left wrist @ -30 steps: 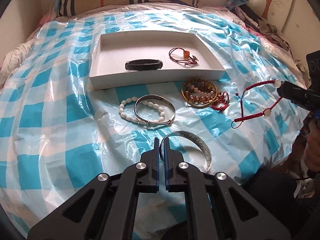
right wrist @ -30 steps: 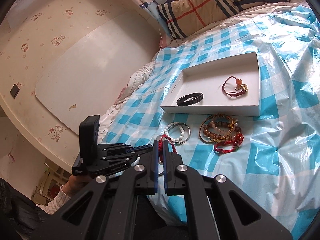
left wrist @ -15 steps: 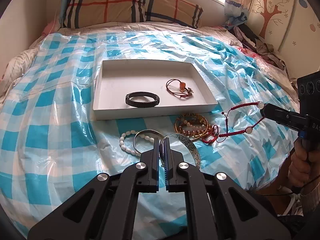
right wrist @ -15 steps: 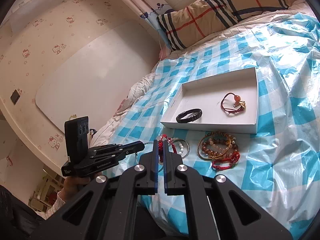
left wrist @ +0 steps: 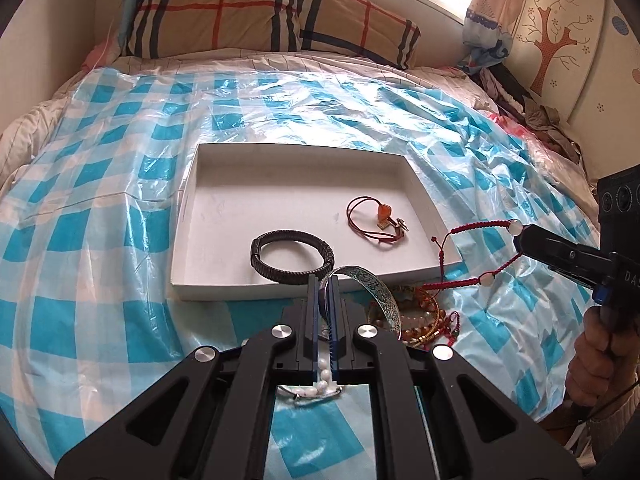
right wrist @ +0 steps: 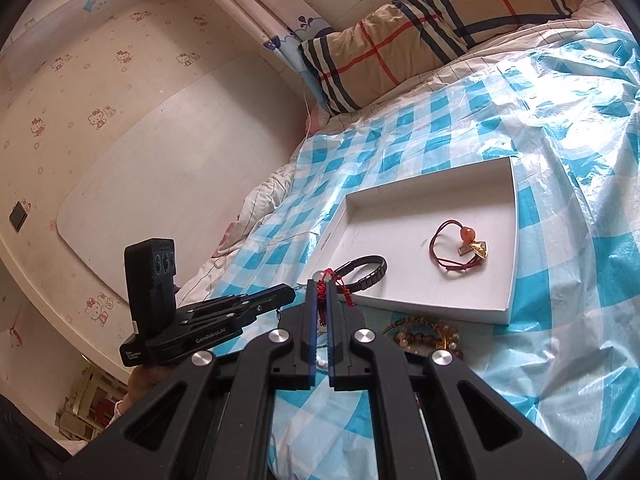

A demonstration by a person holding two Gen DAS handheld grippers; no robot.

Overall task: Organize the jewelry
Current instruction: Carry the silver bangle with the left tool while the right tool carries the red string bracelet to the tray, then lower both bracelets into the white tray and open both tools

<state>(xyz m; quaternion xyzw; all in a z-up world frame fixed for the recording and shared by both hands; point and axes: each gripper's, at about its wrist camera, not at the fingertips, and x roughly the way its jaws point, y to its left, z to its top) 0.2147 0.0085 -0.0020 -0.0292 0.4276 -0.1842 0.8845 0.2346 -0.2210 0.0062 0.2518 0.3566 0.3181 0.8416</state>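
Over a bed spread with blue-checked plastic [left wrist: 100, 216], the left gripper [left wrist: 323, 280] is clamped on the rim of a silver bangle [left wrist: 376, 292], held just above the near edge of a white tray [left wrist: 188, 216], while the right gripper [right wrist: 319, 284] pinches a red cord bracelet [left wrist: 476, 248] with pale beads beside the tray's near right corner. Inside the tray lie a black braided bracelet [left wrist: 292, 256] near the front and a red string charm [left wrist: 376, 220] to its right. A heap of amber-beaded bracelets [left wrist: 420, 320] sits on the plastic just in front of the tray, and what appears to be a white bead bracelet [left wrist: 320, 384] shows under the left gripper, mostly hidden.
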